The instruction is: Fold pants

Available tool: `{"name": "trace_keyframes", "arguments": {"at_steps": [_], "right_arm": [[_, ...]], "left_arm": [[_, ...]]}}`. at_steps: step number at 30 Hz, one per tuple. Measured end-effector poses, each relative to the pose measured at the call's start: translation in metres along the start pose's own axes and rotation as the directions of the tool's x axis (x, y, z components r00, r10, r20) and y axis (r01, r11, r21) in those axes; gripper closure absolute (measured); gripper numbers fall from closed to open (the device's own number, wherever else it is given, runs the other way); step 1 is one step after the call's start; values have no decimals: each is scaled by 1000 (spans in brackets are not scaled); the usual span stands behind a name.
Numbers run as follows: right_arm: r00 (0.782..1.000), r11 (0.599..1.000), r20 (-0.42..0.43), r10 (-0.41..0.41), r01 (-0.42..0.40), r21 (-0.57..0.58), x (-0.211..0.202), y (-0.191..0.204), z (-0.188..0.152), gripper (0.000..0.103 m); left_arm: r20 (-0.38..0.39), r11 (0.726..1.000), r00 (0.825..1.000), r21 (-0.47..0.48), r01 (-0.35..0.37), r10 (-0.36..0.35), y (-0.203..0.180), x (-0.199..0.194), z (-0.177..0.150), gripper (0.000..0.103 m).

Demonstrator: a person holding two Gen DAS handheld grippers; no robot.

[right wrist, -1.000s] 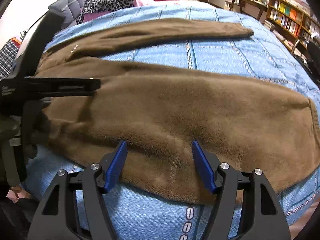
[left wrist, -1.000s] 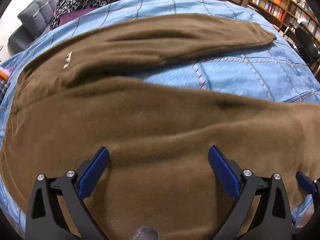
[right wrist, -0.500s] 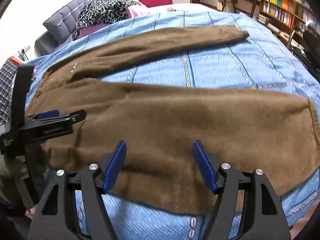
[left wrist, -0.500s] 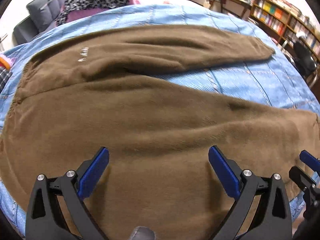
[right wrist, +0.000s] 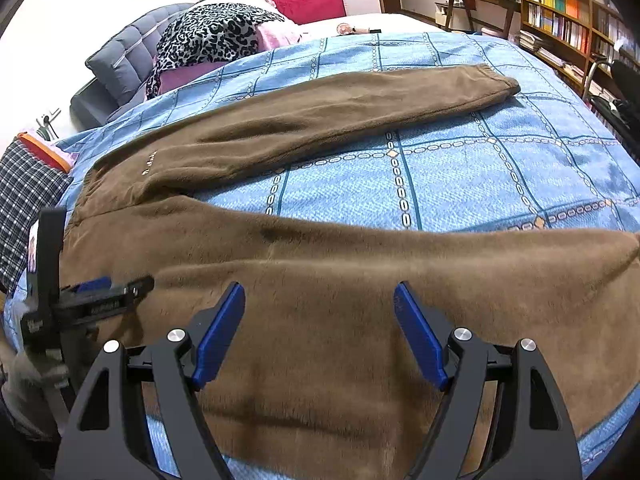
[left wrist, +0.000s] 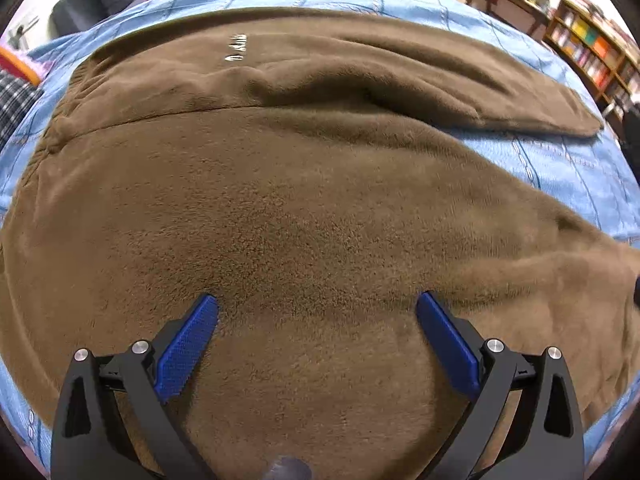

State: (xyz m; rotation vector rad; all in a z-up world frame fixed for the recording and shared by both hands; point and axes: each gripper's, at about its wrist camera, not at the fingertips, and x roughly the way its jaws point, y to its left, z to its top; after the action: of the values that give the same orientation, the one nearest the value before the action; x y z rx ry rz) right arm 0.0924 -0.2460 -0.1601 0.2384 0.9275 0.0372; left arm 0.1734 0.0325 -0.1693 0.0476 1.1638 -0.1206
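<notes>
Currently lying spread flat on the blue checked bedspread (right wrist: 460, 168): brown fleece pants (right wrist: 320, 280), legs splayed apart in a V, waistband toward the left in the right wrist view, far leg reaching toward the bookshelf (right wrist: 568, 12) side. Hovering over the near leg: right gripper (right wrist: 319, 300), jaws spreading wider, only fabric below, nothing pinched between the pads. Hovering over the upper thigh area: left gripper (left wrist: 317, 314), jaws spread wide, not gripping anything, small white logo (left wrist: 237, 49) showing beyond it near the waistband. Sitting at the head of the bed: leopard-print cloth (right wrist: 212, 36) piled against a grey cushion (right wrist: 120, 60).
</notes>
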Motion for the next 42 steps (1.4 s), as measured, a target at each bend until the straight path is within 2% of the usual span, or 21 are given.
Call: {"name": "trace_keyframes", "arguments": {"at_steps": [6, 8, 15, 17, 21, 27, 32, 35, 38, 42], "right_arm": [[1000, 1000, 5, 3, -3, -25, 18, 11, 30, 25], [1000, 998, 14, 0, 1, -55, 27, 19, 46, 25], [999, 993, -24, 35, -38, -109, 75, 46, 105, 25], [999, 991, -38, 18, -23, -134, 92, 55, 119, 25], [998, 989, -58, 21, -30, -148, 114, 67, 136, 25], [994, 989, -90, 59, -70, -126, 135, 83, 140, 25], [993, 988, -96, 69, -82, -133, 134, 92, 134, 25], [994, 992, -86, 63, -72, -106, 132, 89, 128, 25], [993, 994, -101, 64, -73, -82, 134, 87, 123, 25], [995, 993, -92, 44, -53, -101, 130, 91, 120, 25]], "left_arm": [[-22, 997, 997, 6, 74, -74, 11, -4, 2, 5], [0, 993, 993, -20, 115, -115, 19, -14, 7, 5], [64, 994, 993, -36, 100, -98, 34, -24, 42, 5], [75, 994, 993, -54, 96, -92, 45, -25, 53, 5], [101, 994, 994, -94, 51, -41, 71, -25, 77, 5], [132, 978, 987, -198, -65, 92, 132, -26, 111, 5], [152, 941, 971, -312, -128, 182, 200, -22, 144, 5], [128, 903, 958, -387, -189, 255, 246, -16, 160, 5], [116, 873, 954, -446, -199, 277, 283, -8, 171, 5], [105, 866, 964, -471, -167, 243, 317, 11, 189, 5]]}}
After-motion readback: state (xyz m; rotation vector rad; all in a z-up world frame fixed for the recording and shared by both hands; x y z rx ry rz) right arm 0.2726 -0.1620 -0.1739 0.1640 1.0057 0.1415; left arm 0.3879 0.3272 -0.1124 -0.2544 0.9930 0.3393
